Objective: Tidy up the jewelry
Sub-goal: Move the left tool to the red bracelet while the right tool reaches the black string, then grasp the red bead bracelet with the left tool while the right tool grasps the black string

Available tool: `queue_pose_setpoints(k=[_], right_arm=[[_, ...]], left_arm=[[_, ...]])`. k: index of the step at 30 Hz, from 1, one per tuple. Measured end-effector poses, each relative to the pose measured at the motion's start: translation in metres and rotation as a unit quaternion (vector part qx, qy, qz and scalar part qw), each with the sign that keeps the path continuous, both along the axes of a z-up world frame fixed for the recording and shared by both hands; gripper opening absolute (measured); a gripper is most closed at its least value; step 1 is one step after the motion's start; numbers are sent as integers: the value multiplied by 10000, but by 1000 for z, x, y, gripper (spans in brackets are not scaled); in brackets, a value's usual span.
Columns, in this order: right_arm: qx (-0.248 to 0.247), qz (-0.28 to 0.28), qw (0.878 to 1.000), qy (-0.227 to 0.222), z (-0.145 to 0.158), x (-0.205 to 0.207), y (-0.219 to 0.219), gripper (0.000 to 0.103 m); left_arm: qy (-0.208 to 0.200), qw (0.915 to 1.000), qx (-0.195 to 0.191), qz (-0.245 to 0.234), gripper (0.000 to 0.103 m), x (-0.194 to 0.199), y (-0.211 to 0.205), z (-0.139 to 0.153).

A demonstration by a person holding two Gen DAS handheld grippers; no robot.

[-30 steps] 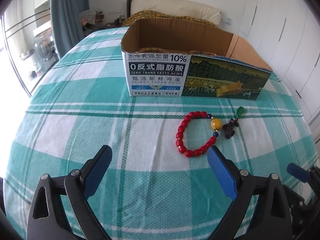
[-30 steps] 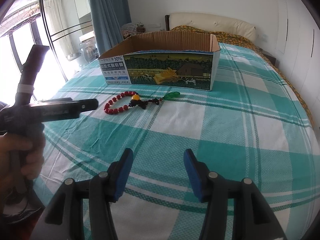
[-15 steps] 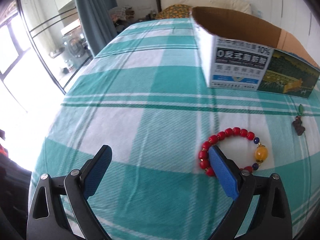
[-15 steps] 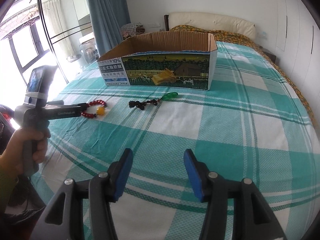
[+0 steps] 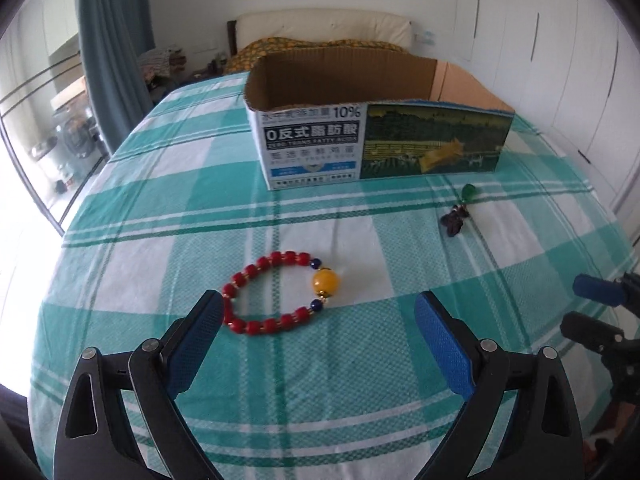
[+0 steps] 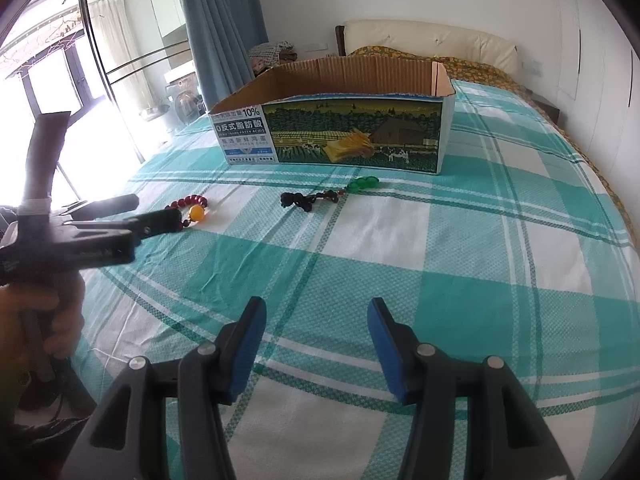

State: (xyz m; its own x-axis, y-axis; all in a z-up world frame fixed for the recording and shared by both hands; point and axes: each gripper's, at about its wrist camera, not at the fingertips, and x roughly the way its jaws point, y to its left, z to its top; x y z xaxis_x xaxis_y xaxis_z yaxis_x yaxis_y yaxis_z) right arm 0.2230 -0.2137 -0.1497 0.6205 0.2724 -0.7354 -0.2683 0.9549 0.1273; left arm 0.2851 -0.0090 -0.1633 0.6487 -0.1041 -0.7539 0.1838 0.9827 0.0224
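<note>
My left hand-held gripper (image 5: 316, 332) hangs over the bed (image 5: 168, 216) with its teal-and-white checked cover, jaws spread wide, nothing between the blue pads. The red bead bracelet with one amber bead (image 5: 280, 292) lies flat on the cover, on the near side of the open printed cardboard box (image 5: 360, 144); its near-left arc sits just beside my left pad, and I cannot tell whether they touch. In the right wrist view most of the bracelet is hidden behind the left hand-held gripper's dark fingers. The dark beaded cord with a green pendant (image 6: 328, 196) lies nearer the box, below its long front face, apart from the bracelet. The box's floor is hidden by its walls. My right hand-held gripper (image 6: 316, 340) hangs half open and empty, well short of the box.
</note>
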Motion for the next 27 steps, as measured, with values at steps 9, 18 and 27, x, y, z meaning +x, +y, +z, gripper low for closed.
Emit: queue_pose_setpoints(k=[9,18,27], right_arm=[[68,-112,9999,84,-4,8,-13,54],[249,-127,9987,428,-14,36,1,54],[524,-207,9972,483,-15,76,38,54]], left_arm=[[462,9984,-271,165,82,25,-5,-23],[216,9993,-256,166,16,20,-11,-20],[243,9980,-529,251,16,19,-2,-21]])
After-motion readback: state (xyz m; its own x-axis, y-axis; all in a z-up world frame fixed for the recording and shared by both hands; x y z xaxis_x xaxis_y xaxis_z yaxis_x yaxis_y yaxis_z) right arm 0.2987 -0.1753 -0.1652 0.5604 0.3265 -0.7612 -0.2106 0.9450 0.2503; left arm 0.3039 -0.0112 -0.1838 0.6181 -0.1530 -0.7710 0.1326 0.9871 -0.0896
